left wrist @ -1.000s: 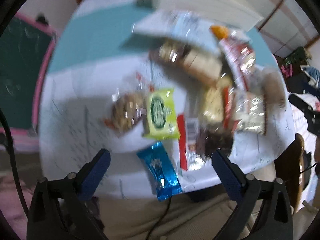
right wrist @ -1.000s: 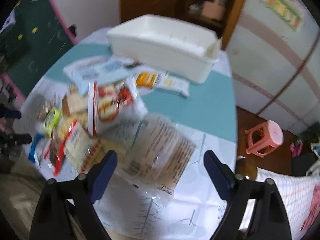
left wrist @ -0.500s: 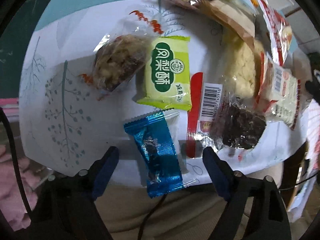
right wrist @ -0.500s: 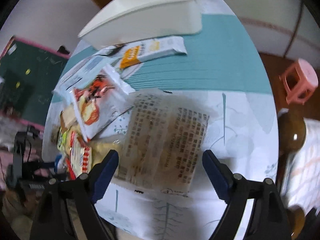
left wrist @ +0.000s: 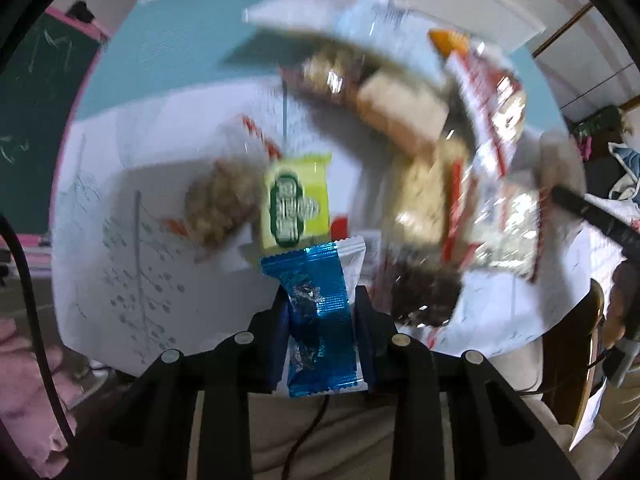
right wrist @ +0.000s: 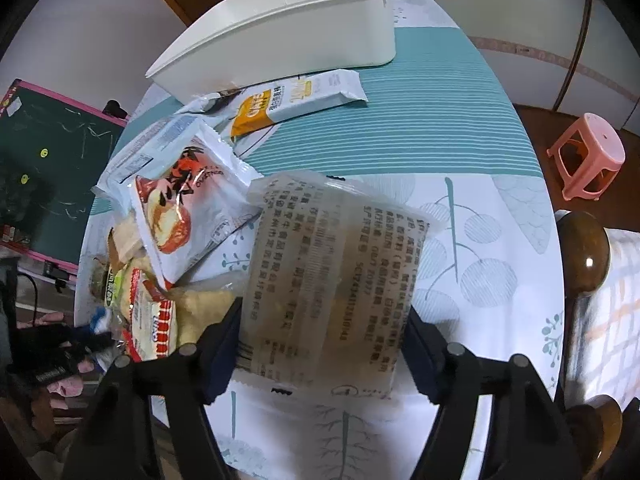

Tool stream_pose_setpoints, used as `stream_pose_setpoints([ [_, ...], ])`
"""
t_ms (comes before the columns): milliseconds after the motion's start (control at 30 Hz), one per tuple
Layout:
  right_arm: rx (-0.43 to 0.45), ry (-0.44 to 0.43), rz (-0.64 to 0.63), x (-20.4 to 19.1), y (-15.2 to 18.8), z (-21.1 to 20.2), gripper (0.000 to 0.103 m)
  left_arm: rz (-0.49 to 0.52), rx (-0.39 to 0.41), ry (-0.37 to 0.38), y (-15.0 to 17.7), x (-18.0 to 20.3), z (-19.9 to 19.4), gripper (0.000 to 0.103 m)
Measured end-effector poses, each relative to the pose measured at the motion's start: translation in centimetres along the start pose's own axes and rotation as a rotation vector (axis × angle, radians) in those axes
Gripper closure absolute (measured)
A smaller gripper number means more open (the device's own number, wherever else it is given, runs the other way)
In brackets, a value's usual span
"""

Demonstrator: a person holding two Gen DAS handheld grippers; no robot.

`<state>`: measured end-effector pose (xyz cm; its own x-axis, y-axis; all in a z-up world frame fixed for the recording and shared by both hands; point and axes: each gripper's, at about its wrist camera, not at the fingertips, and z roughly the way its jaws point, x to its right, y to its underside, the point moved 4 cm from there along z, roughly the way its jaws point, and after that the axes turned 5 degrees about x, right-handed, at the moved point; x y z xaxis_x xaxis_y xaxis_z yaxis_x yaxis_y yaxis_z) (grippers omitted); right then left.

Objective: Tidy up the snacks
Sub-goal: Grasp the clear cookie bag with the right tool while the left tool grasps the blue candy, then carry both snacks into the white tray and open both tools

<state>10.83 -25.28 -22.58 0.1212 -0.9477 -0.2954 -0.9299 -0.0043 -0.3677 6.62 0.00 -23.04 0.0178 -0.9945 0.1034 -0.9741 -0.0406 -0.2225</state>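
On the left, the left gripper (left wrist: 322,332) is clamped tight on a blue foil snack packet with a white edge (left wrist: 320,316), pinched about halfway along its length; lifting it straight up should keep it clear of the yellow-green wrapped pastry (left wrist: 296,204) lying just beyond it. That view is blurred, so the clear-wrapped nutty brown cake (left wrist: 220,208) beside the pastry is only roughly legible. Further right, the right gripper (right wrist: 324,332) has its jaws closing around a large translucent packet printed with dark text (right wrist: 328,272), which sits between them; the pads look close to or just at its sides, and firm contact cannot be told. A grip low on the packet should stop it from sagging. The white and red pictured bag (right wrist: 188,204) leans against its left edge and may drag along. The long white plastic bin (right wrist: 288,36), probably the destination, stands at the far side of the patterned tablecloth (right wrist: 480,216), with an orange and white bar wrapper (right wrist: 296,100) in front.
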Motion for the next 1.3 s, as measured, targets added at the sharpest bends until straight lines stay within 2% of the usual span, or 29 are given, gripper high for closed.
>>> stream_pose_setpoints([
  [200, 0.032, -0.025, -0.008, -1.1, -0.3, -1.6, 0.034, 0.062, 0.169, 0.030, -3.7, 2.7, -6.5, 0.075],
  [333, 0.112, -0.041, -0.033, -2.8, -2.5, -4.5, 0.034, 0.136, 0.339, 0.012, -8.3, 3.1, -12.8, 0.075],
  [467, 0.238, -0.036, -0.079, -5.1, -6.5, -8.6, 0.034, 0.185, 0.490, -0.012, -13.1, 4.2, -17.4, 0.075],
  [633, 0.418, 0.006, -0.104, -7.3, -13.5, -13.2, 0.033, 0.221, 0.718, -0.062, -20.8, 6.6, -22.3, 0.075],
  [700, 0.467, 0.030, -0.103, -8.0, -16.4, -13.9, 0.033, 0.229, 0.779, -0.102, -24.7, 7.2, -23.1, 0.075],
  [767, 0.503, 0.054, -0.078, -8.4, -19.4, -13.9, 0.033, 0.239, 0.809, -0.102, -27.4, 7.5, -22.9, 0.075],
  [833, 0.529, 0.070, -0.040, -8.6, -22.1, -13.3, 0.033, 0.239, 0.797, -0.089, -30.0, 7.9, -21.5, 0.075],
  [967, 0.526, 0.108, 0.010, -8.3, -25.4, -10.9, 0.033, 0.221, 0.672, -0.071, -34.8, 8.4, -16.5, 0.075],
  [1033, 0.493, 0.135, 0.017, -8.0, -26.7, -9.0, 0.033, 0.218, 0.629, -0.078, -36.3, 8.3, -13.8, 0.075],
  [1100, 0.462, 0.159, 0.004, -8.1, -26.3, -7.8, 0.032, 0.216, 0.597, -0.097, -37.5, 8.4, -11.4, 0.075],
  [1167, 0.420, 0.185, -0.016, -8.0, -26.4, -6.2, 0.029, 0.207, 0.567, -0.094, -37.0, 7.9, -9.8, 0.074],
  [1200, 0.393, 0.190, -0.029, -8.0, -26.4, -5.2, 0.027, 0.192, 0.539, -0.071, -37.3, 7.7, -8.9, 0.066],
  [1233, 0.378, 0.191, -0.034, -8.0, -26.2, -4.6, 0.027, 0.169, 0.506, -0.035, -37.6, 7.5, -8.1, 0.037],
  [1300, 0.351, 0.184, -0.037, -7.9, -25.9, -3.5, 0.027, 0.109, 0.442, 0.018, -37.4, 6.7, -6.8, 0.000],
])
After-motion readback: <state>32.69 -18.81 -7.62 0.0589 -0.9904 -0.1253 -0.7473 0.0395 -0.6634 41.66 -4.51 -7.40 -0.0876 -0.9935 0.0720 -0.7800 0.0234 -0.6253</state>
